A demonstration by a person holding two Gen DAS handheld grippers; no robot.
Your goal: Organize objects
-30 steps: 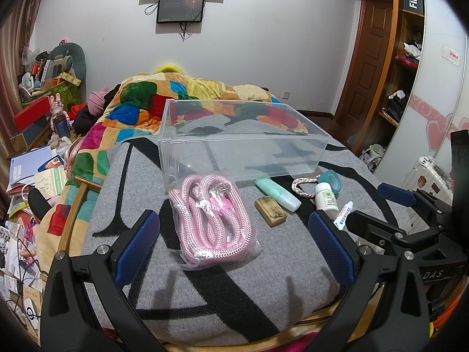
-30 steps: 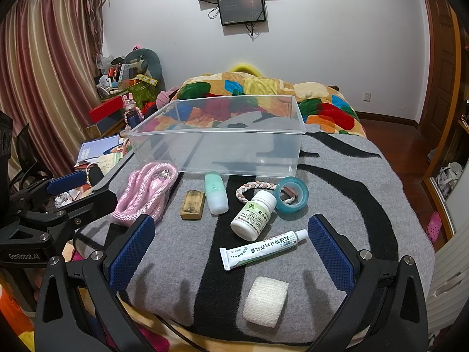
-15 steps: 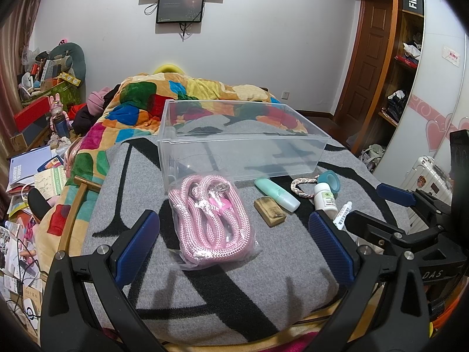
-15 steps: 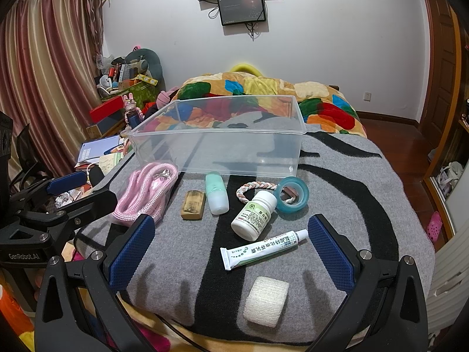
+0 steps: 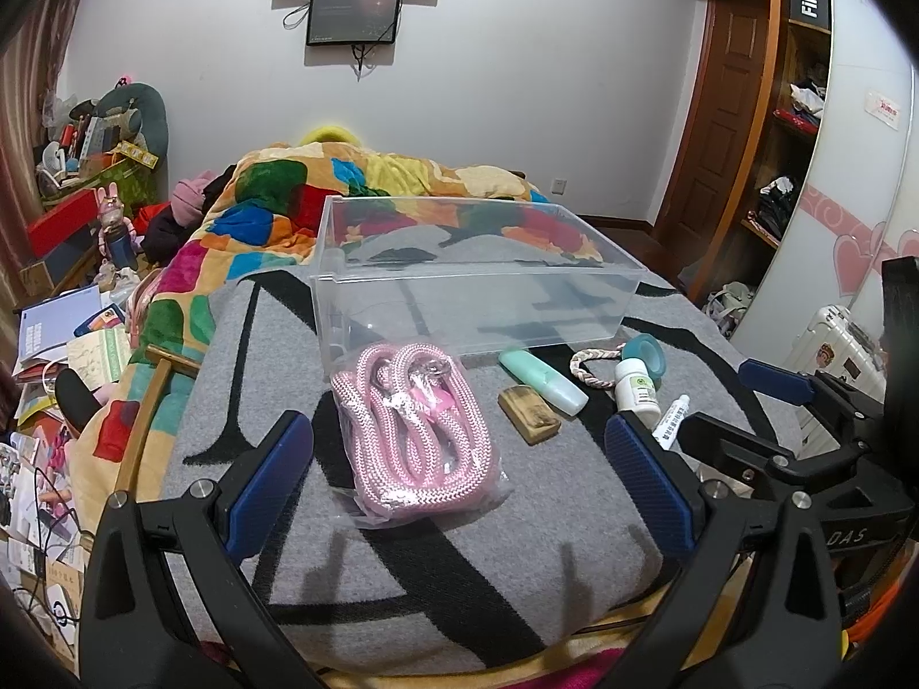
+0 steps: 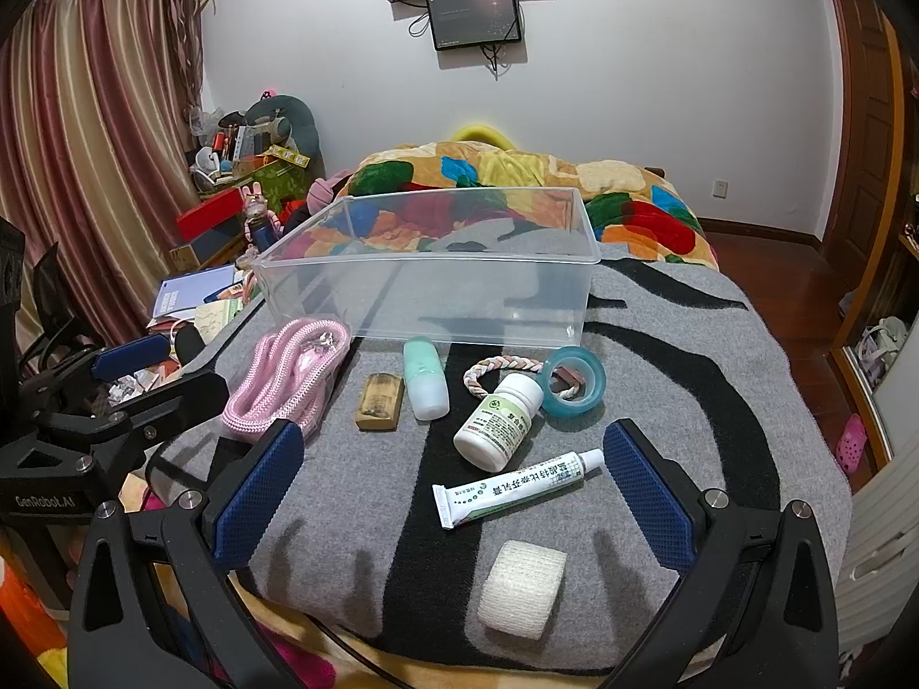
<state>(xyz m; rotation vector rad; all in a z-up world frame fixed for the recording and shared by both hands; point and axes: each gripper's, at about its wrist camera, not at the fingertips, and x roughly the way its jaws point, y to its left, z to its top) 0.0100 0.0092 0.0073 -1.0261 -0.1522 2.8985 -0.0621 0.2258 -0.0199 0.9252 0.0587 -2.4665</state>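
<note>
Both tongs spread wide and holding nothing above the bed's near edge.

The left tongs point(image 5: 459, 473) face the bagged pink rope point(image 5: 416, 422); the right tongs point(image 6: 454, 494) face the ointment tube point(image 6: 517, 485) and gauze roll point(image 6: 522, 588). The clear bin point(image 6: 425, 270) sits mid-bed, seemingly with nothing inside, a pill bottle point(image 6: 498, 422) lying just before it.

Left black angular metal tool point(image 5: 459, 482) and right tool point(image 6: 454, 494) carry blue textured rubber fingertip pads point(image 5: 270, 476), silver screws, white "GenRobot.AI" lettering.
</note>
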